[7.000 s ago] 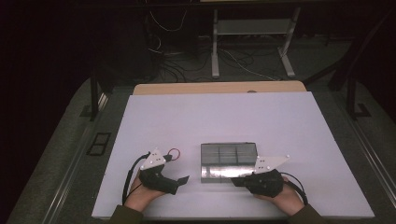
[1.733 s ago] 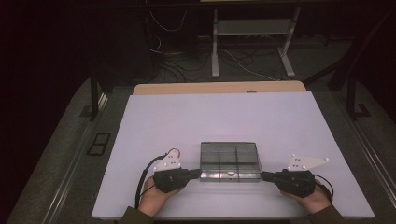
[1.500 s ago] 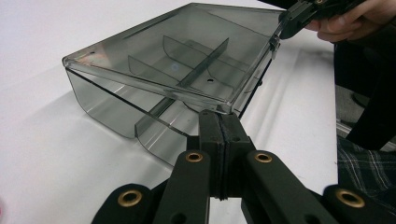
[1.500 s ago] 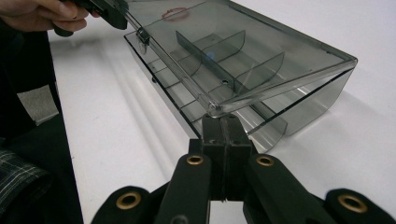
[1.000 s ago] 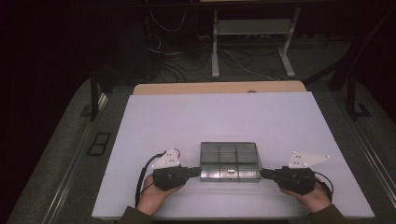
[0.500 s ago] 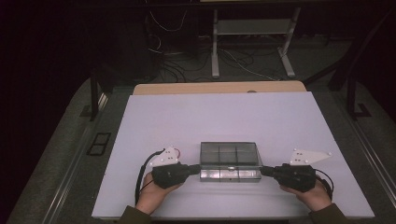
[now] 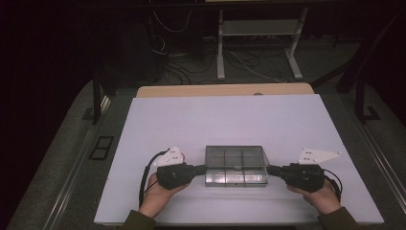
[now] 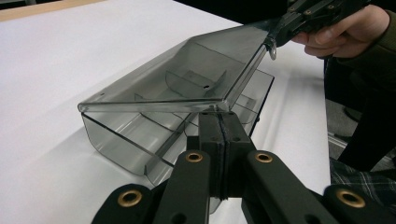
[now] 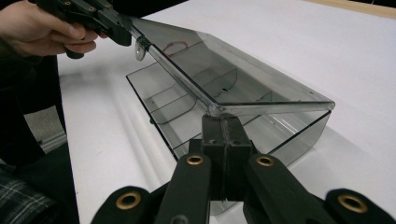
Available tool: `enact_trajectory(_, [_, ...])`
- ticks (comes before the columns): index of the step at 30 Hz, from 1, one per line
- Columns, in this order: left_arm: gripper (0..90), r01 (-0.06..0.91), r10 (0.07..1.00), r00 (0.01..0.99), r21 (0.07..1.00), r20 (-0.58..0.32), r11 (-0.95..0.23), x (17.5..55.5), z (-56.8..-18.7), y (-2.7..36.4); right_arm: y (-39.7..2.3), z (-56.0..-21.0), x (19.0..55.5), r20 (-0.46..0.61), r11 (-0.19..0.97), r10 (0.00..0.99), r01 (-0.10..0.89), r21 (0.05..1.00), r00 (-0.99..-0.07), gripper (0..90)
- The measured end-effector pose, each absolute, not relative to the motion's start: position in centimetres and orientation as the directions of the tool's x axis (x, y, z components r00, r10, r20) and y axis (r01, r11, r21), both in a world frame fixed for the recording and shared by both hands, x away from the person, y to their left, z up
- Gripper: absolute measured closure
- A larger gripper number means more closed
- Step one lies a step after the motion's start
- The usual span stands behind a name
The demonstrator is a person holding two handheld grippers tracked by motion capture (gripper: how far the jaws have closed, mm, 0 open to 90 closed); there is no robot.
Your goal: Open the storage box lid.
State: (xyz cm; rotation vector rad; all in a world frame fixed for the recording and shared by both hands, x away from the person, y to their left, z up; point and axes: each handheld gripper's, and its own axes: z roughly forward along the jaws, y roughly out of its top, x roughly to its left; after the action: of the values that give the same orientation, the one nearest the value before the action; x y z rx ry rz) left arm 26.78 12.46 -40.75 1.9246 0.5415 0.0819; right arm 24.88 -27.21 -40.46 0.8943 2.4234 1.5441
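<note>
A smoky clear plastic box with inner dividers lies near the front of the white table. Its hinged lid is tilted up off the base along the side nearer the person. My left gripper is shut, its tips against the lid's edge at the box's left end. My right gripper is shut too, tips touching the lid's edge at the right end. Nothing is pinched between either pair of jaws. Each gripper view shows the other gripper at the lid's far corner.
A hand holds each gripper from the front edge. Behind the table, a wooden strip, loose cables and a metal stand stand on the dark floor. A black post rises at the left.
Since the earliest frame both grippers have moved from in front of the box out to its left and right ends. Over the last second they have hardly shifted.
</note>
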Motion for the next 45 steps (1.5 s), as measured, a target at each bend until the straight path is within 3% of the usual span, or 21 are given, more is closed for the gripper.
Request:
enact_trajectory(22, [86.7,0.307,0.404,0.9,0.894,-0.161,-0.326,27.8,-39.3,12.0,-27.2,-38.9,26.3,0.194,0.282,0.545,0.396,0.874,-0.816,89.1])
enact_trajectory(31, [71.6,0.303,0.453,0.881,0.899,-0.137,-0.316,28.1,-38.5,13.8,-27.2,-38.2,27.1,0.182,0.276,0.546,0.381,0.883,-0.818,89.2])
enact_trajectory(37, [53.4,0.282,0.472,0.875,0.909,-0.113,-0.305,28.7,-37.9,13.7,-27.1,-37.8,27.5,0.177,0.278,0.547,0.377,0.883,-0.818,89.1])
enact_trajectory(45, [50.7,0.247,0.458,0.885,0.923,-0.091,-0.295,30.1,-37.3,12.3,-27.0,-37.5,28.3,0.18,0.281,0.548,0.382,0.88,-0.817,89.1])
